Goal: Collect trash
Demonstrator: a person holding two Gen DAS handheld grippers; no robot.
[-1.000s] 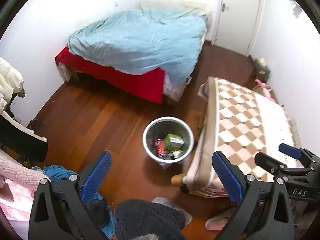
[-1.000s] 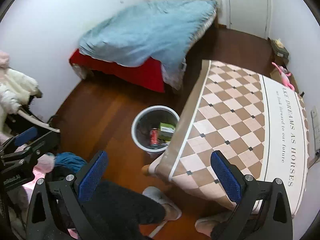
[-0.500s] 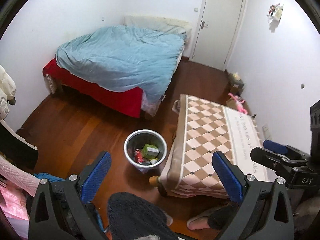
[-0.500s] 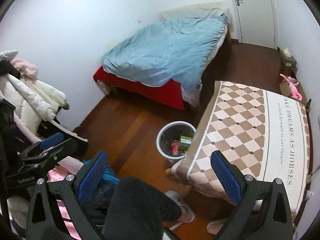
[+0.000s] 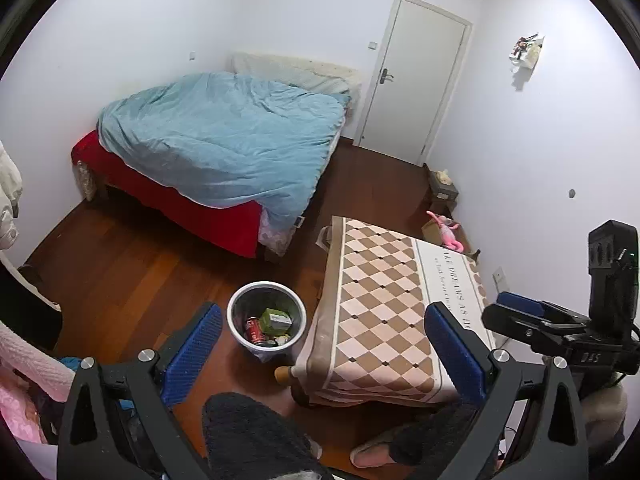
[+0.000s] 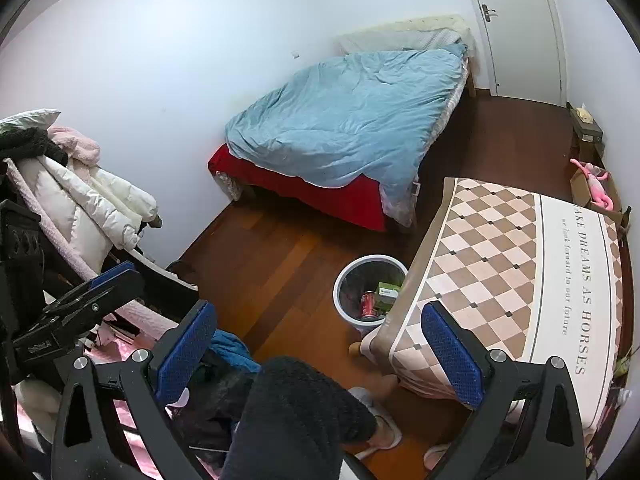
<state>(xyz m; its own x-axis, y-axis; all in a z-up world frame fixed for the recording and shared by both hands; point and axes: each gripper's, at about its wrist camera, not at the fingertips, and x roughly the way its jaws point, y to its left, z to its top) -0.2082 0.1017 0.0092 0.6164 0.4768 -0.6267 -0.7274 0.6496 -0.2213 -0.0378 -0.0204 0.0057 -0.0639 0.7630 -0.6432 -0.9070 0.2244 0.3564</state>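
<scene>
1. Landmark: white trash bin [image 5: 267, 317], standing on the wood floor [image 5: 132, 264], just beside the near left corner of the low table.
2. Bin contents: red can [image 5: 254, 330], upright or slightly tilted; green carton [image 5: 275, 319] touching it on the table side. White label on the carton; print too small to read. Lettering on the can is also illegible.
3. Low table [image 6: 500, 264], right of the bin, under a brown-and-cream diamond cloth. The cloth's white band reads "…AKE DREAMS AS HORSES"; the first letters are cut off. The smaller line beneath appears to read "we look forward to our future".
4. Left gripper [image 5: 324, 350]: blue pads spread wide, nothing between them, held high over the floor on the near side of the bin.
5. Right gripper [image 6: 318, 354]: jaws likewise released and empty, above the table's near corner. In the left wrist view its body bears "DAS".
6. Bed [image 5: 224, 148], beyond the bin: light blue duvet over a red sheet.
7. Clothes pile [image 6: 68, 184], far left of the bin.
8. Person's dark-clad leg [image 6: 296, 420] and slipper [image 6: 380, 434], on the near side of the bin.
</scene>
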